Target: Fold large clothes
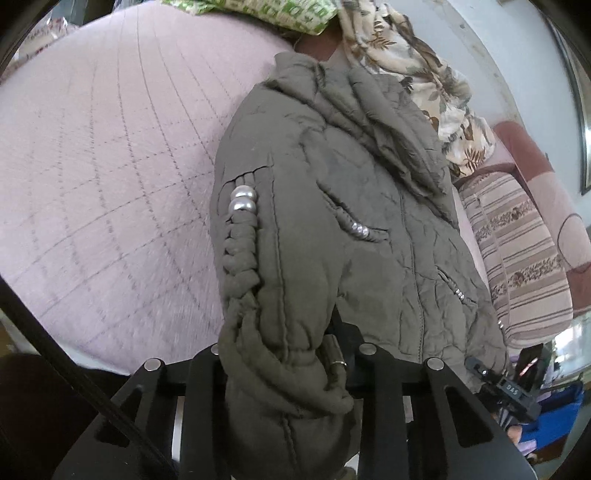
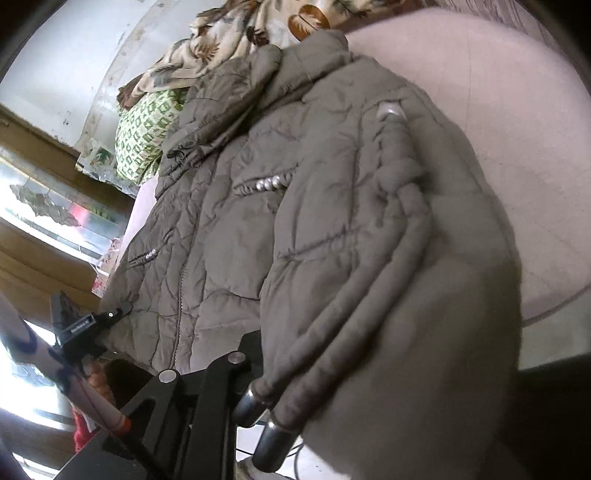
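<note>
The jacket (image 1: 332,206) is matt grey-olive quilted cloth, puffy and creased, with stitched seams and braided cloth cords on its sleeve. Glossy pearl-like beads (image 1: 242,199) shine on the sleeve and along the pocket edges. The bed cover (image 1: 110,155) is soft pale pink cloth, matt, crossed by fine stitched lines. The left tool (image 1: 291,373) has a matt black frame with small shiny metal pins. Beside the right tool (image 2: 258,373), the cord ends carry polished metal caps (image 2: 258,424).

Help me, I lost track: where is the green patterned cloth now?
In the left wrist view, the green patterned cloth lies top centre, beyond the jacket, beside the leaf-print fabric.
</note>
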A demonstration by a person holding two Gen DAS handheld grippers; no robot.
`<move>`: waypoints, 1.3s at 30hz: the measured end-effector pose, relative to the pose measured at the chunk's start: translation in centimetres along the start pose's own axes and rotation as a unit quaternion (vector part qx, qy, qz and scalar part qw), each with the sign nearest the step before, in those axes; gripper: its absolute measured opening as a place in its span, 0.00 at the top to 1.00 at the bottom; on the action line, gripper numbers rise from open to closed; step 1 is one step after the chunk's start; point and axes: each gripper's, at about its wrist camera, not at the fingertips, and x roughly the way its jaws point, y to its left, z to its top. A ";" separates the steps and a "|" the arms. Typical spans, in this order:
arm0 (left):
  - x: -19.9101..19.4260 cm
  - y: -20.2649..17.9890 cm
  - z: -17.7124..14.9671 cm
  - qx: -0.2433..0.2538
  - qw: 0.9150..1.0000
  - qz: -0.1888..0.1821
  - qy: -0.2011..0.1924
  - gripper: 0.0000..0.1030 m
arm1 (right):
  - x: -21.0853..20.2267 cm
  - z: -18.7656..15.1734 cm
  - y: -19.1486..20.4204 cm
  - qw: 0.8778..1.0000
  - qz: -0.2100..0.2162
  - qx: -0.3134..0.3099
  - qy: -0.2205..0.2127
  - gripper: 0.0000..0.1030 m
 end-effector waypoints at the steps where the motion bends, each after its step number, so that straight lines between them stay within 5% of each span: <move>1: -0.5 -0.2 -0.4 0.004 1.000 0.002 -0.001 0.71 | -0.5 -0.3 0.1 1.000 -0.001 -0.004 -0.001 0.80; 10: -4.3 -1.0 -3.2 0.006 1.000 0.000 -0.002 0.71 | -4.2 -2.0 1.5 1.000 0.010 -0.025 -0.001 0.80; 16: -7.8 -2.7 -2.1 0.019 0.999 -0.004 -0.043 0.71 | -7.0 -0.6 4.4 0.998 0.023 -0.055 -0.030 0.80; 26: -11.3 -6.4 3.9 0.042 0.992 -0.003 -0.117 0.76 | -9.6 4.9 8.4 0.991 0.045 -0.100 -0.082 0.81; 39: -9.0 -10.0 16.4 0.049 0.985 0.034 -0.159 0.76 | -8.2 17.5 14.0 0.981 0.035 -0.124 -0.146 0.81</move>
